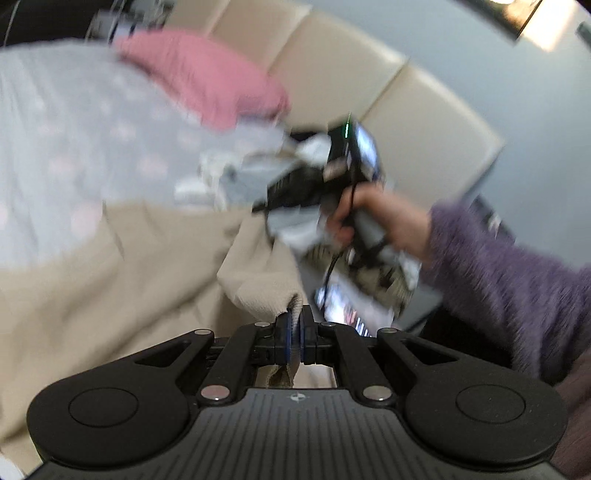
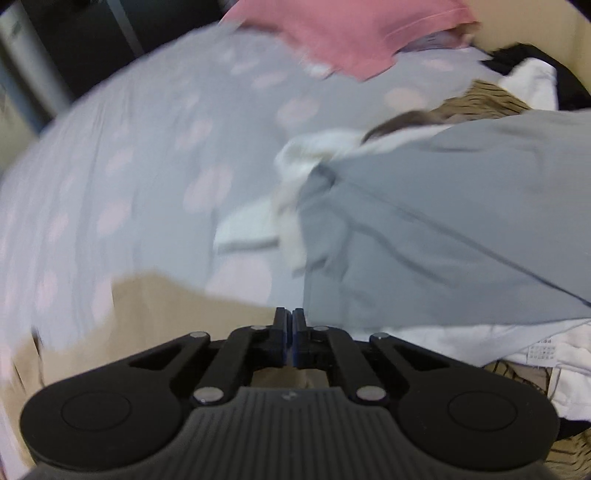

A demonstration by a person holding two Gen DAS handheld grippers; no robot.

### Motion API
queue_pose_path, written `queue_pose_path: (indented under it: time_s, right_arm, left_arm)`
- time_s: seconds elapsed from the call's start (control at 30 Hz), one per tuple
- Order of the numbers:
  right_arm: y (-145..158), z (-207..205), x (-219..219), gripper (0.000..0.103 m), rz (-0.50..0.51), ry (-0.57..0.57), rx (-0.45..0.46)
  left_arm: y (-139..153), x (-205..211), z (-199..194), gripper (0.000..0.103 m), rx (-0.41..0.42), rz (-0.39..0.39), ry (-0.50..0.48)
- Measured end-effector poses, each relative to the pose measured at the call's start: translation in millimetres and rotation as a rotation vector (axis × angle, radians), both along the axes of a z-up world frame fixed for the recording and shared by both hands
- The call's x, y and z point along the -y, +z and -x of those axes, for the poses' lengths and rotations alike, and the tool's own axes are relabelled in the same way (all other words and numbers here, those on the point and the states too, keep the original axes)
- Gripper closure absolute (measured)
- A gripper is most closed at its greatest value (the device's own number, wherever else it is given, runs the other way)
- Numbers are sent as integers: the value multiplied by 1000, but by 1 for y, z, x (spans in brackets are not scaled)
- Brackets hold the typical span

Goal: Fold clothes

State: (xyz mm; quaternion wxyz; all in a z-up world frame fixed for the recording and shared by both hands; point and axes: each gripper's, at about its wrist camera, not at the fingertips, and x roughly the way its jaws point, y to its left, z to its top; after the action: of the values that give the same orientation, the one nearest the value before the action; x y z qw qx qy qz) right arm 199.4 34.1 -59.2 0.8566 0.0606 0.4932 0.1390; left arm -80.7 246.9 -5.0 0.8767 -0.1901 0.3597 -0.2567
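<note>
A beige garment (image 1: pixel 110 266) lies spread over a grey bed sheet with pale pink dots (image 1: pixel 74 122). My left gripper (image 1: pixel 293 332) is shut on a bunched fold of it, which bulges out past the tips. In the right wrist view the beige garment (image 2: pixel 155 306) shows a straight edge running up to my right gripper (image 2: pixel 292 332), whose jaws are pressed together on that edge. The left wrist view shows the right gripper (image 1: pixel 269 201) blurred, held by a hand (image 1: pixel 369 214) in a fuzzy purple sleeve (image 1: pixel 509 269).
A pile of clothes lies to the right: a grey garment (image 2: pixel 443 229), white fabric (image 2: pixel 295 162), a brown striped piece (image 2: pixel 491 99) and a black one (image 2: pixel 517 55). A pink garment (image 2: pixel 351 33) lies at the far side. Cream padded panels (image 1: pixel 332 55) stand behind the bed.
</note>
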Motion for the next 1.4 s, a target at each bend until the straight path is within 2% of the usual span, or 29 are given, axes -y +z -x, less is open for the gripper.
queue_pose_path:
  time_s: [0.13, 0.27, 0.37, 0.5, 0.6, 0.8, 0.87, 0.97, 1.03, 1.07, 1.17, 1.23, 1.3, 1.37, 1.4]
  right_arm:
    - [10, -6, -1, 100, -66, -38, 25]
    - [15, -8, -11, 100, -114, -30, 40]
    - [15, -7, -25, 103, -113, 12, 44]
    - [14, -4, -40, 103, -104, 62, 43]
    - [13, -1, -47, 103, -90, 94, 39]
    - [8, 9, -54, 97, -34, 173, 41]
    - [3, 9, -48, 96, -28, 164, 30]
    - [-2, 9, -40, 88, -40, 156, -1]
    - [-5, 11, -40, 74, -51, 184, -22]
    - [-6, 13, -41, 72, -58, 203, -29]
    - [-13, 19, -49, 72, -75, 249, -60]
    - [-23, 23, -58, 77, -60, 287, -91]
    - [-34, 27, -68, 80, -20, 324, -110]
    - [-49, 31, -75, 80, 80, 341, -118]
    - [-55, 31, -77, 79, 112, 346, -116]
  left_arm:
    - [22, -21, 1, 101, 71, 53, 70]
    - [29, -61, 5, 101, 70, 72, 200]
    - [20, -94, 10, 101, 10, 117, 273]
    - [6, -123, 20, 101, -71, 115, 361]
    - [-4, -138, 24, 101, -107, 74, 420]
    - [-44, -167, 17, 101, -298, -59, 566]
    - [-56, -173, 13, 101, -353, -99, 604]
    - [-74, -178, 12, 101, -413, -164, 646]
    - [-81, -179, 13, 101, -434, -185, 654]
    - [-84, -179, 12, 101, -440, -198, 656]
    - [-93, -178, 10, 101, -449, -256, 674]
    - [-99, -180, 12, 101, -469, -259, 683]
    - [-104, -177, 10, 101, -480, -297, 674]
    - [-108, -170, 6, 101, -482, -360, 652]
    - [-110, -170, 6, 101, -484, -367, 649]
